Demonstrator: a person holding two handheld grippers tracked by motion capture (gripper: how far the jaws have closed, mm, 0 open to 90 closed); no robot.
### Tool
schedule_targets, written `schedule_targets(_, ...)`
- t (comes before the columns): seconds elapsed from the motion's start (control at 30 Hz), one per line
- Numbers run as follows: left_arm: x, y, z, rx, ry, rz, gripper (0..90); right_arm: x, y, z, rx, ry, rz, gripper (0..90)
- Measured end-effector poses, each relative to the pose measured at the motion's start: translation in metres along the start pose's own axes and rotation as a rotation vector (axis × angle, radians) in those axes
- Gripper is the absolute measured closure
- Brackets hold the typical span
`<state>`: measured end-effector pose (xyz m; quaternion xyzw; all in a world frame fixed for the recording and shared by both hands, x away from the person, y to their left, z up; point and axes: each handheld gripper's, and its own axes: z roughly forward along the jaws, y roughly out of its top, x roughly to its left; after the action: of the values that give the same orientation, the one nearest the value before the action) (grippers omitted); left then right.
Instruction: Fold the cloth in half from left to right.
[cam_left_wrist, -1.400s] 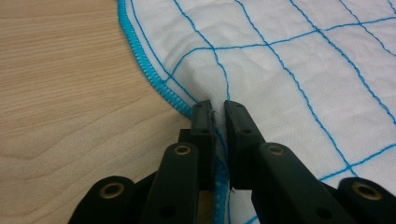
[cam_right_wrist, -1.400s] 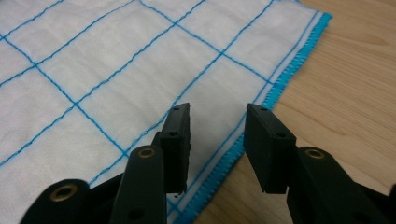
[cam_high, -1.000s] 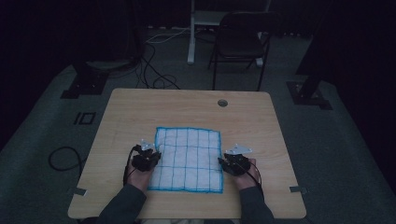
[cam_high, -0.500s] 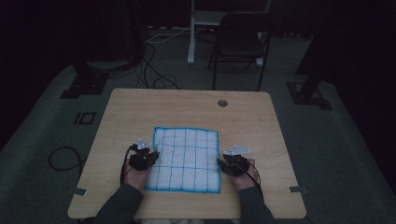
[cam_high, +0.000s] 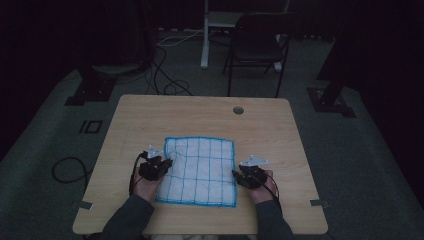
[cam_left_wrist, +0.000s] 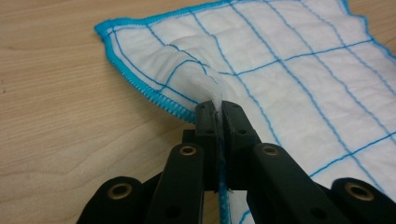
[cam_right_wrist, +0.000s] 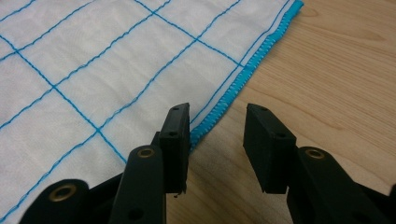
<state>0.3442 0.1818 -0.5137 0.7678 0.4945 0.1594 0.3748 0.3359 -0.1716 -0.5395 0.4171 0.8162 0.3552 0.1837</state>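
Note:
A white cloth (cam_high: 200, 170) with a blue grid and blue hem lies flat on the wooden table (cam_high: 175, 115). My left gripper (cam_high: 168, 163) is at its left edge, shut on a pinched-up fold of the cloth (cam_left_wrist: 289, 60) near the hem; in the left gripper view the jaws (cam_left_wrist: 218, 109) meet on the fabric. My right gripper (cam_high: 235, 175) is at the cloth's right edge. Its jaws (cam_right_wrist: 217, 121) stand open and have just been opening a little. The blue hem of the cloth (cam_right_wrist: 93, 60) runs between them, untouched by the pads.
A round cable hole (cam_high: 238, 110) sits near the table's far edge. Beyond the table stand a dark chair (cam_high: 257, 47) and stand bases on the floor, with cables trailing. Bare wood surrounds the cloth on all sides.
The cloth's right edge has drawn slightly to the left. Both hands stay about where they were.

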Motion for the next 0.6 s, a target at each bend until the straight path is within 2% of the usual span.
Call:
schedule_targets(0.27,-0.006,0.007,-0.005,-0.025,-0.026,0.003,87.1,0.0,0.0,0.0,-0.003,0.001,0.0,61.1)
schedule_targets(0.6,-0.013,0.017,-0.009,-0.044,-0.046,0.029,87.1,0.0,0.0,-0.002,-0.004,0.0,0.001,60.8)
